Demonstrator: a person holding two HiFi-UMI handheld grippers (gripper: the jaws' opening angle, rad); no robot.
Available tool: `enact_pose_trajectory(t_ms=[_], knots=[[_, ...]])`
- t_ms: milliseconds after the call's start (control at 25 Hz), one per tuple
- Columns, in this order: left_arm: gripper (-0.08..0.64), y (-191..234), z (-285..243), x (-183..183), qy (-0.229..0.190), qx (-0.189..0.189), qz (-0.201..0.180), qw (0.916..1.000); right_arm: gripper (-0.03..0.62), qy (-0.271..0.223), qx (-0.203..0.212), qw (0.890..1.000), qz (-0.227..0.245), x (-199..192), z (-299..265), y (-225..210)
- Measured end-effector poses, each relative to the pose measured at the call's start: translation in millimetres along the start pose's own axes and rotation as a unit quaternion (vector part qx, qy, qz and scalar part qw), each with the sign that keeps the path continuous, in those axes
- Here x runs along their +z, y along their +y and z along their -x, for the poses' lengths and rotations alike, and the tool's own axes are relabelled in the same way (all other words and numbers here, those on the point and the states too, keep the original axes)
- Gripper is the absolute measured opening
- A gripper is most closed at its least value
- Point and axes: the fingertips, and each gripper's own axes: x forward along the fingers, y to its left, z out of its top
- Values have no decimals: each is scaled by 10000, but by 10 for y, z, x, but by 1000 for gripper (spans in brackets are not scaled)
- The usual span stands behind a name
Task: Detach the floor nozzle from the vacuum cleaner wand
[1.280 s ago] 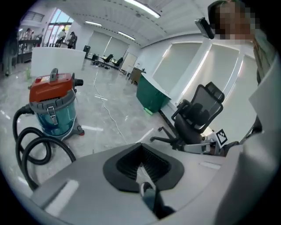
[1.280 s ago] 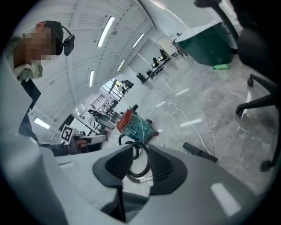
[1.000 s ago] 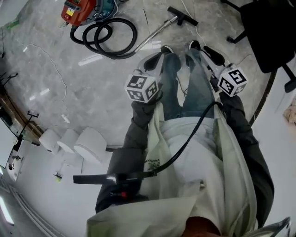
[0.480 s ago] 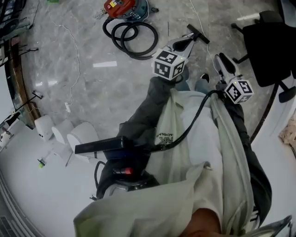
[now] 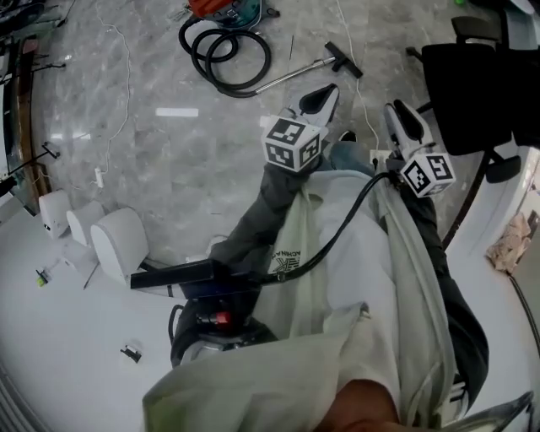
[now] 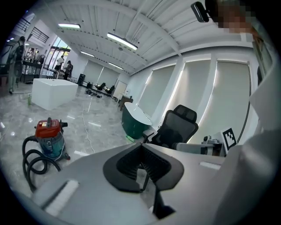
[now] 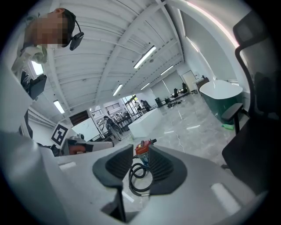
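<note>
head view: overhead, steeply down, far from red vacuum canister (image 5: pixel 221 7) | left gripper view: near-level, canister left | right gripper view: canister centred beyond fingers (image 7: pixel 164 169) | shared: canister, floor (image 5: pixel 169 152)

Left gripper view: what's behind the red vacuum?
Behind the red vacuum: bare grey floor, then a white counter with people standing near it. The left gripper covers the floor to the vacuum's right, so wand and nozzle are unseen there.

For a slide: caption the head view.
Both empty, left gripper and right gripper held up; floor nozzle still attached to wand beyond.
</note>
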Motion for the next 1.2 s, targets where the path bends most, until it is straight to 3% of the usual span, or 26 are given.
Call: enact_pose_trajectory(t_ms=[160,360,760,920,1200], knots=[[6,-312,216,-353,36,110,-58,9999,112,51,71,10000,-4,-157,272,21],[6,-432,405,-536,38,181,-54,9998,110,-32,93,9998,155,-159,443,126],[6,0,824,-683,83,499,234,9984,110,307,159,9994,-56,-513,279,533],[6,151,959,-807,270,412,317,9983,110,470,150,9988,-35,-687,222,767],[6,250,1007,-916,506,87,258,9983,2,423,74,9984,-357,-827,216,905]])
